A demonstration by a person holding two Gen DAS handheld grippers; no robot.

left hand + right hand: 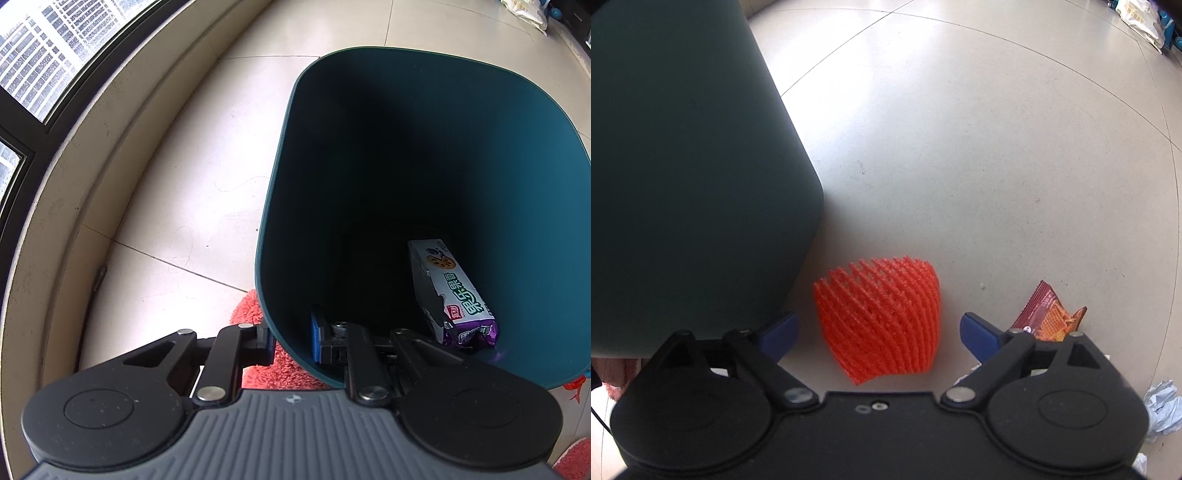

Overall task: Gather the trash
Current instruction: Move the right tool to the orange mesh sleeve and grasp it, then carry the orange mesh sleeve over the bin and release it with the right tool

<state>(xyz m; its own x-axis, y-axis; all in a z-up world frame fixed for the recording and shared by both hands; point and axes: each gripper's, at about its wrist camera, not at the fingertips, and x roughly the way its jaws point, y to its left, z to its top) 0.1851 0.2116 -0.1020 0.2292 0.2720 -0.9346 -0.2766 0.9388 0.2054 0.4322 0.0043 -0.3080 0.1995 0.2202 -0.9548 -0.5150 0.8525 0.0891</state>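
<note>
My left gripper (291, 338) is shut on the near rim of a dark teal trash bin (280, 177), one finger outside and one inside. A white and purple snack box (448, 291) lies inside the bin. In the right wrist view the bin's outer wall (683, 166) fills the left side. My right gripper (879, 332) is open, its blue fingertips (975, 332) on either side of an orange foam fruit net (882, 321) lying on the floor. A red-brown snack wrapper (1047, 314) lies just right of the right finger.
Crumpled pale blue tissue (1161, 410) lies at the far right on the tiled floor (960, 147). A pink fluffy rug (258, 354) is under the bin. A window ledge (92, 155) curves along the left. White bags (1141, 22) sit far back right.
</note>
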